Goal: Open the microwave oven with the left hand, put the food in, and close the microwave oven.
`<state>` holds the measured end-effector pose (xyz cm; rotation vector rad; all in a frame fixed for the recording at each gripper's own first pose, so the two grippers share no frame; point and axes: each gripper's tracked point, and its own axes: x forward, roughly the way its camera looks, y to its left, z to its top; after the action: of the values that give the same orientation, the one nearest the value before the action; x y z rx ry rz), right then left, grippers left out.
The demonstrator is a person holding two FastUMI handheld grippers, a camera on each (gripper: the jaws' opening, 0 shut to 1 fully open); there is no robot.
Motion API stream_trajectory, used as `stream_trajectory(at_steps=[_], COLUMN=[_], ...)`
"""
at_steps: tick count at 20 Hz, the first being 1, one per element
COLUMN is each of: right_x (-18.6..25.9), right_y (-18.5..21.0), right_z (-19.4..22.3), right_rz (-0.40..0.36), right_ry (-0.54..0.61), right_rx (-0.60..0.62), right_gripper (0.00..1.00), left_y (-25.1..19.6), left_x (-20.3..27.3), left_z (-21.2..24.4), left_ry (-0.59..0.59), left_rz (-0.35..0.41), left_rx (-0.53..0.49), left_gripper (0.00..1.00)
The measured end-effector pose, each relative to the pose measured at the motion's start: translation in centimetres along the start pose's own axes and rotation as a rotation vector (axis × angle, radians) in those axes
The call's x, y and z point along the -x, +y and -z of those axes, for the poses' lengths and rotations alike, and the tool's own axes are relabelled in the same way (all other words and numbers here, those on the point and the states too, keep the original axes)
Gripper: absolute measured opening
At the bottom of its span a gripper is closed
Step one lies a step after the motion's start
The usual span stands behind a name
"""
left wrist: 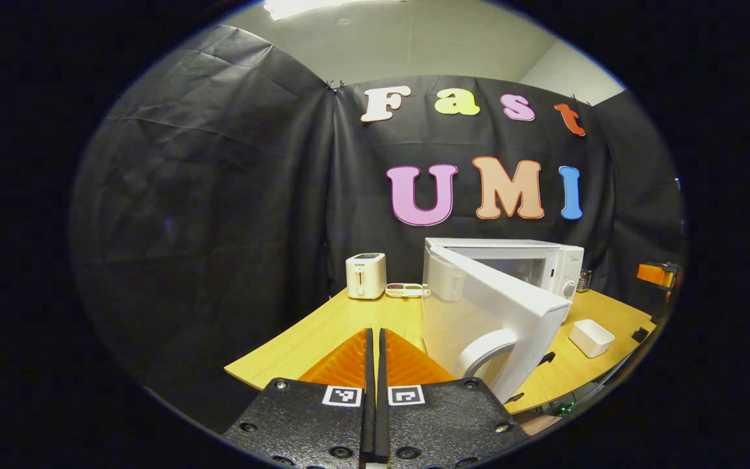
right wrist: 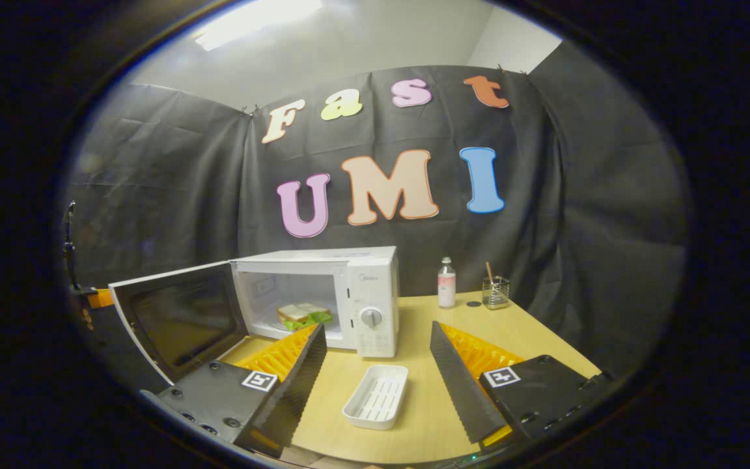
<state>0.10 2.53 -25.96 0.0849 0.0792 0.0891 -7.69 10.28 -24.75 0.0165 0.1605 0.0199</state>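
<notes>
The white microwave oven point(right wrist: 349, 293) stands on the wooden bench point(right wrist: 531, 339), its door point(right wrist: 180, 319) open. The sandwich point(right wrist: 302, 314) sits inside. The left gripper point(left wrist: 375, 355) is pressed together, empty. The right gripper point(right wrist: 378, 339) is spread wide.

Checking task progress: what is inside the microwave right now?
In the right gripper view, a sandwich lies inside the open microwave. The control panel hides the cavity's right end.

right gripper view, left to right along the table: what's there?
Open microwave door → sandwich inside the microwave → white tray → bottle → wire holder.
</notes>
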Motion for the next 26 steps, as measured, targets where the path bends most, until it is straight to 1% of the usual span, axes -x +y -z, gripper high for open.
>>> stream_trajectory(at_steps=[1, 3, 7, 14, 17, 18, 20, 23, 26], right_x=[0.3, 0.8, 1.3, 2.6, 3.6, 3.9, 4.5, 6.1, 7.6], right_y=[-0.5, -0.9, -2.2, -3.6, -4.4, -4.7, -5.8, -8.1, -9.9], right_z=[0.2, 0.2, -1.2, -2.4, -2.9, -3.1, -3.6, -4.7, -5.8], right_rz=[0.013, 0.014, 0.034, 0.053, 0.058, 0.062, 0.092, 0.153, 0.194], right_ry=[0.007, 0.017, -0.012, -0.036, -0.046, -0.05, -0.069, -0.105, -0.141], right_rx=[-0.006, -0.009, -0.034, -0.03, -0.052, -0.058, -0.061, -0.061, -0.082], right_gripper=[0.92, 0.92, 0.92, 0.92, 0.92, 0.92, 0.92, 0.92, 0.92], left_y=[-0.3, -1.2, -3.2, -4.9, -6.6, -6.8, -7.5, -9.4, -11.8], left_x=[-0.2, -0.3, -0.6, 0.1, 0.5, 0.5, 0.8, 1.1, 1.1], left_z=[-0.2, -0.5, -0.9, -1.7, -2.2, -2.3, -2.4, -2.9, -3.1], left_ry=[-0.001, -0.006, -0.006, -0.023, -0.03, -0.031, -0.038, -0.046, -0.053], left_rz=[0.005, 0.026, 0.071, 0.095, 0.124, 0.112, 0.112, 0.134, 0.16], left_rx=[-0.001, 0.006, 0.018, 0.028, 0.038, 0.035, 0.044, 0.078, 0.099], left_gripper=[0.0, 0.01, 0.01, 0.01, 0.01, 0.01, 0.0, 0.0, 0.0])
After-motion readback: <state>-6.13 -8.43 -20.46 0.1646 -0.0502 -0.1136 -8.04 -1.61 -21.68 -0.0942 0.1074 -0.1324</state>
